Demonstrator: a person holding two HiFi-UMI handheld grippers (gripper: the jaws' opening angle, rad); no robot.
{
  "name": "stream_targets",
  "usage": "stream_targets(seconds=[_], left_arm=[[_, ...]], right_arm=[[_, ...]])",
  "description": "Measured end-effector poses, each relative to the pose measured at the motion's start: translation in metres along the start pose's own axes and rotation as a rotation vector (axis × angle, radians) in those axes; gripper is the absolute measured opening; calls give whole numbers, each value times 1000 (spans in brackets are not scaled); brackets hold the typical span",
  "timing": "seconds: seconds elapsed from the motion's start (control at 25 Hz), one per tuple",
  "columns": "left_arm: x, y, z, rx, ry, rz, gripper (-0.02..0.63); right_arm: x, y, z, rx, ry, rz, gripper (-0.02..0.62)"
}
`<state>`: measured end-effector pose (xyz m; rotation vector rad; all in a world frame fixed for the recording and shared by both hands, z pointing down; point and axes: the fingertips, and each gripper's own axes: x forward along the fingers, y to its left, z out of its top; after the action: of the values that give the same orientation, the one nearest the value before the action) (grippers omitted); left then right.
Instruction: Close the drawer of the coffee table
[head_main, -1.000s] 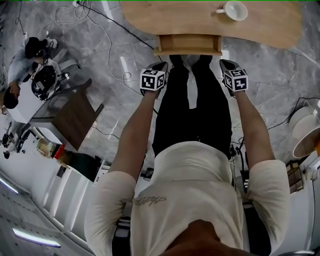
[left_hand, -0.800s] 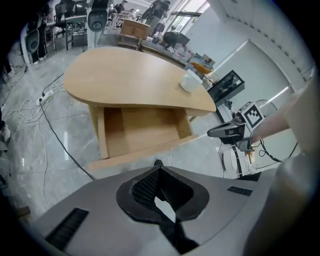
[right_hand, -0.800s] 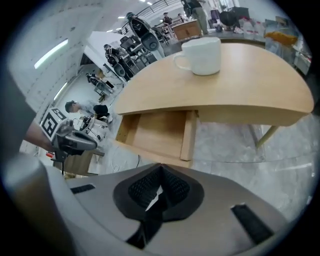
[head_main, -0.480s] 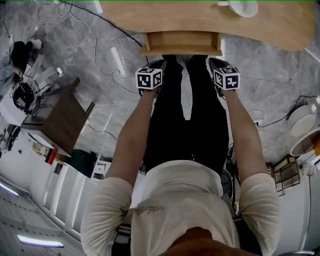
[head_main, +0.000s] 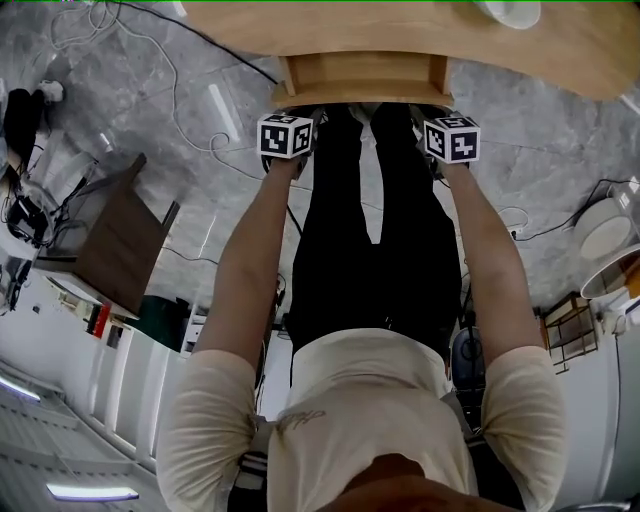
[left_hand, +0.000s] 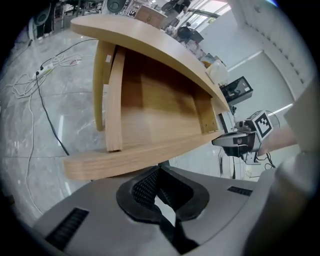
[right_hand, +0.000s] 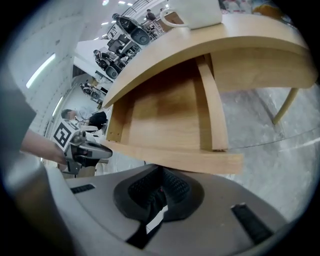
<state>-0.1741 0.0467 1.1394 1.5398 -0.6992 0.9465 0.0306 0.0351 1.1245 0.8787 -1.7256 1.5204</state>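
Note:
The light wooden coffee table fills the top of the head view, and its drawer stands pulled out toward me. My left gripper is at the left end of the drawer front, my right gripper at the right end. In the left gripper view the left gripper has its jaws shut and empty right under the drawer front. The right gripper is likewise shut and empty just below the drawer front. Whether either one touches the wood is unclear.
A white cup stands on the table top at the right. Cables trail over the marble floor at the left. A dark wooden side table is at the left, and white round objects lie at the right.
Both grippers have moved forward from a short way off to the drawer front. The table and drawer now sit higher in the head view.

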Motion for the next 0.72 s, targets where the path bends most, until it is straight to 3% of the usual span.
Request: stream_targets(seconds=[0.12, 0.36, 0.72], left_arm=[[3, 1, 0, -21, -29, -16, 5], [3, 3, 7, -102, -54, -50, 5], [-7, -4, 4, -38, 15, -69, 5]], right_arm=[[3, 0, 1, 60, -20, 0, -6], [7, -2, 4, 67, -10, -32, -5], [-2, 3, 8, 92, 24, -29, -6]])
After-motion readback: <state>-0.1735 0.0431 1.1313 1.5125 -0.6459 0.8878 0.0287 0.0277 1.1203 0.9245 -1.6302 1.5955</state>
